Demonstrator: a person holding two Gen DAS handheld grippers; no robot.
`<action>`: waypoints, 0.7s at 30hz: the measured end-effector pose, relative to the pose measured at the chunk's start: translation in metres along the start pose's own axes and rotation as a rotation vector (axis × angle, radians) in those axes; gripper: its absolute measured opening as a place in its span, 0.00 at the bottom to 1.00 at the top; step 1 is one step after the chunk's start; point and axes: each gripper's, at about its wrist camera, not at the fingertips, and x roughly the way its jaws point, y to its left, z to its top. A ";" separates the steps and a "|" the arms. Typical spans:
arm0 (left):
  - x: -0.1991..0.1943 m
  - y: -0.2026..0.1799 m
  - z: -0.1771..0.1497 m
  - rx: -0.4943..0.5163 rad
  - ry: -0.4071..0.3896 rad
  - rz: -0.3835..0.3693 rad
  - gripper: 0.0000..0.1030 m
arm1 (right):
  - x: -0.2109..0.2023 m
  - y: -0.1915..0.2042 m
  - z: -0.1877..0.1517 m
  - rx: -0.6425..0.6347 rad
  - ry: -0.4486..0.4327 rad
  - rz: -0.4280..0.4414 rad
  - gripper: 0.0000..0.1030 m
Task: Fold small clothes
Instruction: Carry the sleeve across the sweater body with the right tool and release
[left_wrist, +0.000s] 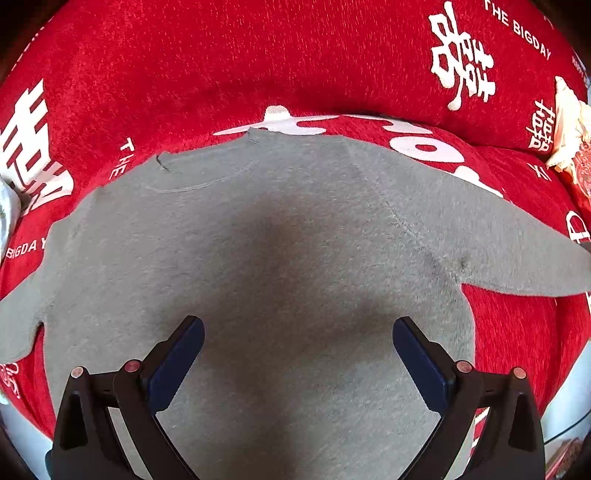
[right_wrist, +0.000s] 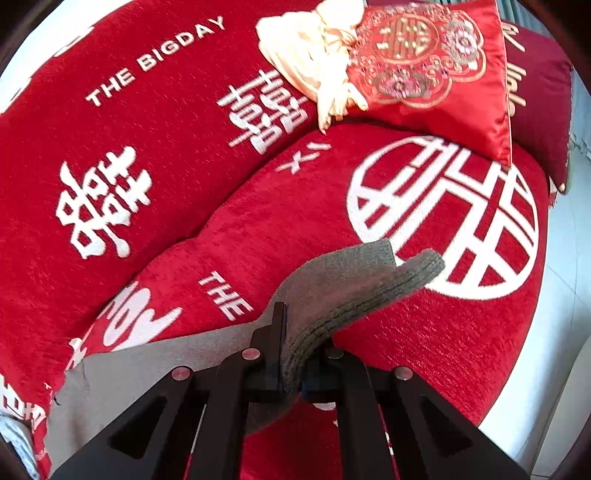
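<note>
Left gripper (left_wrist: 298, 341): we see it tilted steeply down over the grey sweater (left_wrist: 258, 240), its fingers (left_wrist: 177, 365) spread wide – nothing between them, no contact we can make out.
Right gripper (right_wrist: 293, 363): also angled downward, fingers (right_wrist: 275, 350) closed tight on the sleeve (right_wrist: 354, 291), whose ribbed cuff curls up and away beyond the tips.
Sweater: it lies flat on the red sofa cover (left_wrist: 184, 66), collar toward the backrest, one sleeve out to each side.
Left view only: we get the whole body of the sweater, the collar seam and the shadow falling across its middle.
Right view only: the pinched sleeve lifted off the cover, a red embroidered cushion (right_wrist: 432, 62) with a cream tassel (right_wrist: 314, 55) – both resting against the backrest, well apart from the sweater.
</note>
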 end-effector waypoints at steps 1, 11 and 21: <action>-0.002 0.002 -0.001 0.000 -0.005 0.002 1.00 | -0.003 0.003 0.002 -0.005 -0.006 -0.001 0.06; -0.013 0.032 -0.015 -0.023 -0.060 -0.042 1.00 | -0.033 0.049 0.009 -0.068 -0.053 0.001 0.06; -0.012 0.085 -0.037 -0.086 -0.071 -0.079 1.00 | -0.066 0.154 -0.017 -0.214 -0.100 0.066 0.06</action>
